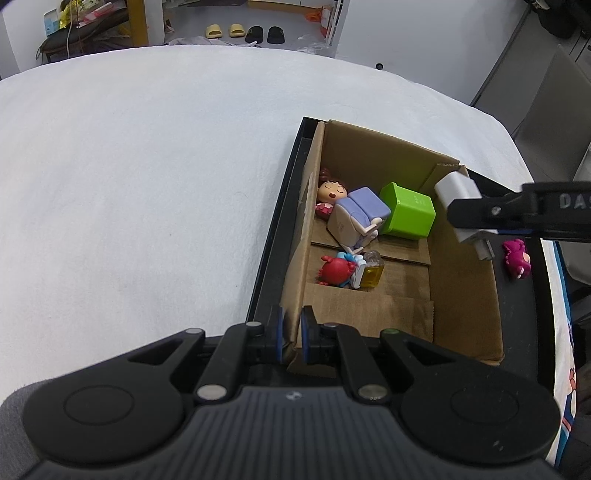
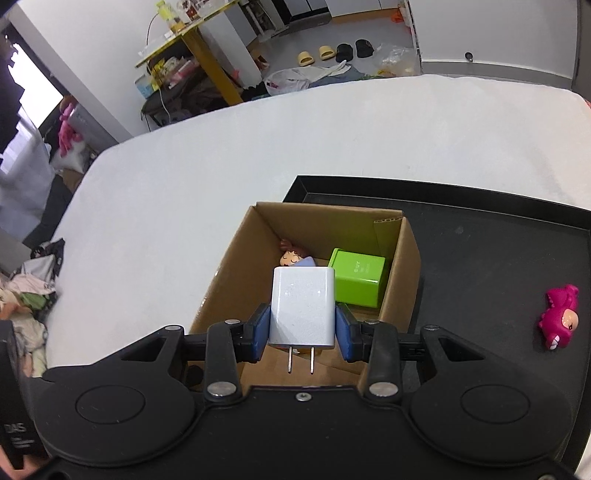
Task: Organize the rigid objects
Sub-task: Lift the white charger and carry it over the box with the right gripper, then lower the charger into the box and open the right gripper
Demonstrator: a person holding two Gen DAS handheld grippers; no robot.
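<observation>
One cardboard box [image 1: 461,295] sits in one black tray [image 2: 480,240], against the tray's left rim, near the right edge of the white tabletop [image 1: 147,184]. Inside the box I count one green cube [image 1: 406,216], one sleeping doll figure [image 1: 332,194], one lavender block [image 1: 364,214], one red crab toy [image 1: 334,271] and one small yellow bottle [image 1: 371,273]. One pink dinosaur toy [image 2: 559,317] lies alone on the tray floor to the right of the box, well apart from it. The right claw [image 2: 302,328] grips one white charger plug [image 2: 303,306] by its sides, prongs toward the camera, over the box's right wall. The left claw [image 1: 291,338] is pinched narrow on the box's near-left wall. The tabletop's left half lies bare. Beyond it, two pairs of slippers [image 1: 243,33] rest on the floor.
</observation>
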